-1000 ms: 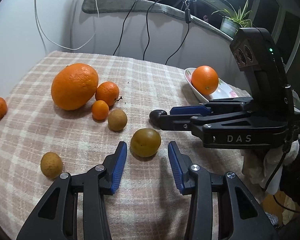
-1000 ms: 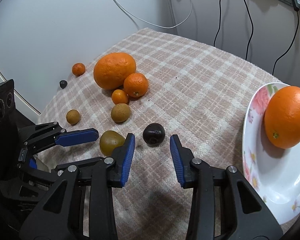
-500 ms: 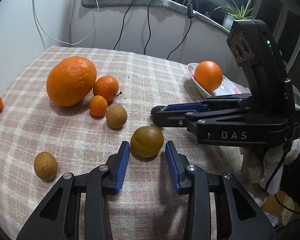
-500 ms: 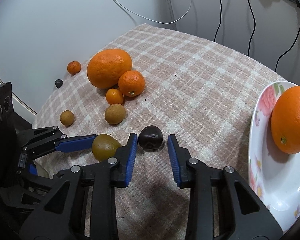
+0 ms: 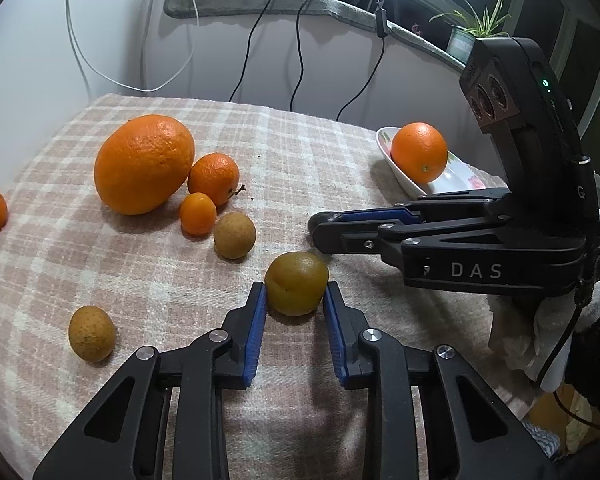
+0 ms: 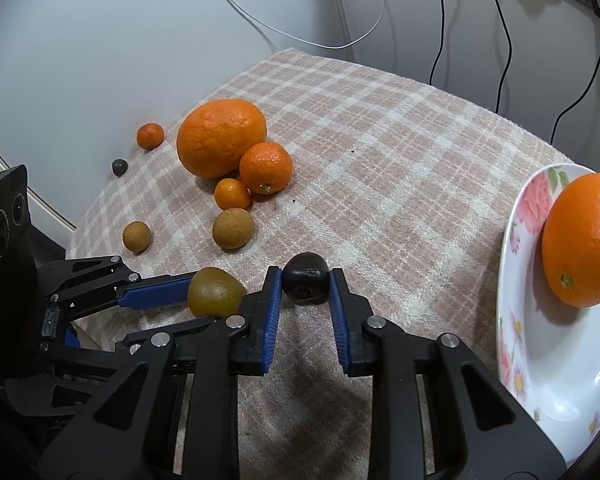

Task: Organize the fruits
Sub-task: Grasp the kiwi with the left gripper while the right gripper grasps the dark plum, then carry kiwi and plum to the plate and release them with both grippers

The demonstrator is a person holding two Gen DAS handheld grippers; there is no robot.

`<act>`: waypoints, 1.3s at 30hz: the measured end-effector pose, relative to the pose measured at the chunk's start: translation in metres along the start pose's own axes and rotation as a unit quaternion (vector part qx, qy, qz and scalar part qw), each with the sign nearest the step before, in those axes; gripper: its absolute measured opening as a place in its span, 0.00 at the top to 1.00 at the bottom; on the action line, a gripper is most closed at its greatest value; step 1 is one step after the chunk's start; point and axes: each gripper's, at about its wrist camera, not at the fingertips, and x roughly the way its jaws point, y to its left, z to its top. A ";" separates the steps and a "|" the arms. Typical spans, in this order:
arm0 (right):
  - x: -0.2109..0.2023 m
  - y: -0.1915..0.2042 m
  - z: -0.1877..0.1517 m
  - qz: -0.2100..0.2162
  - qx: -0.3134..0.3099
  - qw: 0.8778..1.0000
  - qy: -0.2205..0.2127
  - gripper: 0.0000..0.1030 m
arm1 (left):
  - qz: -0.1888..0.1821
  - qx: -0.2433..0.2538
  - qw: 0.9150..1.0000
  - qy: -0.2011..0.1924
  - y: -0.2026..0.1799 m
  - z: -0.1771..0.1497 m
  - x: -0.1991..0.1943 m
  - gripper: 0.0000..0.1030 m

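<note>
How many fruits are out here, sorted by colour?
Orange: 5, namely the big orange, mandarin, small one, far one and plate orange.
Tan-brown: 2.
Olive-green: 1.
Dark: 2.
Total: 10.

Five orange fruits (image 6: pixel 221 142), three brown (image 6: pixel 233 228), two dark (image 6: pixel 305 278), one plate (image 6: pixel 516 364).

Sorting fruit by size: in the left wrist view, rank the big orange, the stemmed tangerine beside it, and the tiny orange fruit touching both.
Largest to smallest:
1. big orange
2. stemmed tangerine
3. tiny orange fruit
</note>
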 end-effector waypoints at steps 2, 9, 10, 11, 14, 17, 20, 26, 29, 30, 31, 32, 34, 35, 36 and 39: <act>-0.004 -0.002 -0.001 0.005 0.004 1.000 -0.006 0.76 | -0.002 -0.002 1.000 -0.002 0.000 0.000 -0.002 0.74; -0.024 -0.008 -0.006 0.009 0.020 0.999 -0.030 0.76 | -0.014 -0.004 1.000 -0.011 -0.006 0.005 -0.008 0.74; -0.029 -0.010 -0.007 0.009 0.023 0.999 -0.034 0.76 | -0.016 -0.002 1.000 -0.013 -0.008 0.006 -0.009 0.74; -0.032 -0.011 -0.007 0.009 0.025 0.999 -0.037 0.76 | -0.017 -0.001 1.000 -0.015 -0.010 0.007 -0.009 0.74; -0.044 -0.015 -0.011 0.009 0.033 0.998 -0.048 0.76 | -0.024 0.000 1.000 -0.019 -0.015 0.011 -0.010 0.74; -0.058 -0.021 -0.016 0.008 0.041 0.997 -0.061 0.76 | -0.030 0.003 0.999 -0.022 -0.021 0.015 -0.010 0.74; -0.074 -0.028 -0.021 0.000 0.051 0.996 -0.076 0.76 | -0.039 0.008 0.999 -0.025 -0.027 0.019 -0.009 0.74; -0.100 -0.050 -0.039 -0.035 0.073 0.992 -0.094 0.76 | -0.057 0.021 0.998 -0.027 -0.044 0.029 -0.002 0.74; -0.110 -0.064 -0.046 -0.048 0.089 0.990 -0.099 0.76 | -0.065 0.030 0.997 -0.028 -0.052 0.034 0.003 0.74; -0.113 -0.069 -0.049 -0.054 0.094 0.989 -0.100 0.76 | -0.067 0.032 0.997 -0.029 -0.055 0.036 0.004 0.74; -0.116 -0.074 -0.051 -0.061 0.098 0.988 -0.101 0.76 | -0.070 0.035 0.997 -0.029 -0.059 0.039 0.006 0.74; -0.119 -0.078 -0.053 -0.067 0.101 0.987 -0.102 0.76 | -0.073 0.038 0.996 -0.029 -0.061 0.040 0.007 0.74; -0.123 -0.086 -0.058 -0.075 0.109 0.986 -0.104 0.76 | -0.078 0.044 0.996 -0.030 -0.068 0.044 0.010 0.74; -0.125 -0.089 -0.060 -0.079 0.113 0.985 -0.104 0.76 | -0.080 0.048 0.995 -0.030 -0.071 0.046 0.012 0.74; -0.126 -0.093 -0.062 -0.084 0.116 0.984 -0.105 0.76 | -0.081 0.051 0.995 -0.029 -0.074 0.048 0.014 0.74; -0.129 -0.103 -0.068 -0.097 0.125 0.982 -0.106 0.76 | -0.085 0.063 0.994 -0.026 -0.084 0.053 0.021 0.74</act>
